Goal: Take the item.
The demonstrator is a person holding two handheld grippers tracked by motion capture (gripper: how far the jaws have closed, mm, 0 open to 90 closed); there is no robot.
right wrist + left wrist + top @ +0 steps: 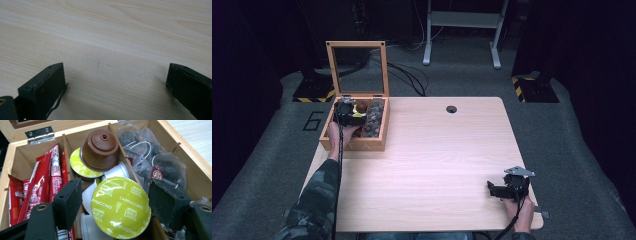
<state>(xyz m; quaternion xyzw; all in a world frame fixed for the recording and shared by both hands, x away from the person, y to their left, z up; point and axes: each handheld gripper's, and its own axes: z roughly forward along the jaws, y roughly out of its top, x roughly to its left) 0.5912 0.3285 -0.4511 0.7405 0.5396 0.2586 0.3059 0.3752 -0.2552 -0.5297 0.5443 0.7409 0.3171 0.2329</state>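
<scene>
Left gripper (pixel 115 202): jaws straddling green-lidded capsule (pixel 120 207) in wooden box (pixel 195 170), possibly touching; risking slipping. Right gripper (pixel 115 85): gaping, idling over table (pixel 112 32).

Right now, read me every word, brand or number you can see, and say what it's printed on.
"Nescafé Dolce Gusto" and "CAPPUCCINO": repeated on the green capsule lid between the left gripper's jaws.
"6": on the floor left of the wooden box.
Print on the red sachets and tea bag tag: too blurred to read.
</scene>
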